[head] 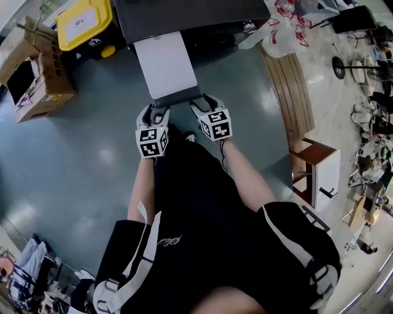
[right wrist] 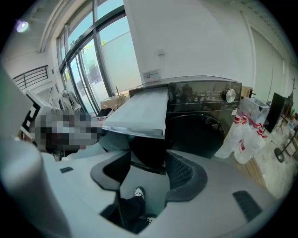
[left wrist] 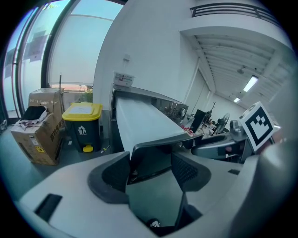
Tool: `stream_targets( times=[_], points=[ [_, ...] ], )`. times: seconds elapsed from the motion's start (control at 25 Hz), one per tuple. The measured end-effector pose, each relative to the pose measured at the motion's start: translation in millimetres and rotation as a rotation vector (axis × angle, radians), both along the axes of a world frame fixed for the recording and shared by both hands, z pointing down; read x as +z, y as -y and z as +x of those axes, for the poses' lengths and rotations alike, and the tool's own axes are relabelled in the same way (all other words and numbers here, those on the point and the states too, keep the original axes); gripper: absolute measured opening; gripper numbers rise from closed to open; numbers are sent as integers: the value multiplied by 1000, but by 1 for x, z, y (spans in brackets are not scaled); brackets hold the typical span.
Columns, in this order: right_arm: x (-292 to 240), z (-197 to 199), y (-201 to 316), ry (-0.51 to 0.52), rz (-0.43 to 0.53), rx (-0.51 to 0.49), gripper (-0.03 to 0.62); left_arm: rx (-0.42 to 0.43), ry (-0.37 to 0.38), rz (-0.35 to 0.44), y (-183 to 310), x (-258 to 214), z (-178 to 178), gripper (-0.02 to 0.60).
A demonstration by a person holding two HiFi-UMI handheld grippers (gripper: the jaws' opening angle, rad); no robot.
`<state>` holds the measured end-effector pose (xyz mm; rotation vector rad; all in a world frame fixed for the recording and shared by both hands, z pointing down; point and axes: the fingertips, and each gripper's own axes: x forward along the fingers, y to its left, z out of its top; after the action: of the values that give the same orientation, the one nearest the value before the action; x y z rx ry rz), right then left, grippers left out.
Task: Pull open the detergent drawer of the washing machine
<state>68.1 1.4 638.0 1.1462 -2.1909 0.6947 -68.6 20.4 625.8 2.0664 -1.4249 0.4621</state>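
The drawer (head: 166, 64) sticks far out of the washer (head: 190, 18); left hand-held gripper (head: 153, 113) and right hand-held gripper (head: 204, 105) sit at its front, jaws apart; grey floor (head: 73, 159), bin (head: 83, 23) nearby.

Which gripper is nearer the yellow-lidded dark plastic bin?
Left. The left gripper is at the front corner of the long white drawer nearest the yellow-lidded dark plastic bin; the right gripper is at the opposite corner, farther away.
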Motion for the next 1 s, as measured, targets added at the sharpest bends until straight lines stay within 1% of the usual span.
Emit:
stream_targets(
  times=[0.08,0.2,0.28,0.36,0.48,0.6,0.76,0.92,1.0],
  points=[
    [-2,3,-1,22,-7,19,244,-33,-7,-12,-3,-2,-1,273],
    [-7,8,-7,26,-12,34,241,-82,-59,-29,-7,-9,-6,272],
    [-12,10,-13,19,-6,33,234,-91,-72,-33,-9,-16,-13,270],
    [-16,11,-19,18,3,33,224,-93,-69,-29,-12,-22,-20,265],
    [-25,18,-28,19,19,25,218,-95,-68,-15,-19,-33,-20,256],
    [-36,26,-36,25,36,28,207,-77,-88,-12,-30,-43,-9,245],
    [-52,34,-42,41,58,31,190,-34,-98,-9,-45,-54,15,231],
    [-70,33,-52,104,84,58,156,-22,-172,-12,-56,-71,35,213],
    [-79,28,-56,115,97,52,134,-16,-180,4,-55,-81,38,199]
  ],
)
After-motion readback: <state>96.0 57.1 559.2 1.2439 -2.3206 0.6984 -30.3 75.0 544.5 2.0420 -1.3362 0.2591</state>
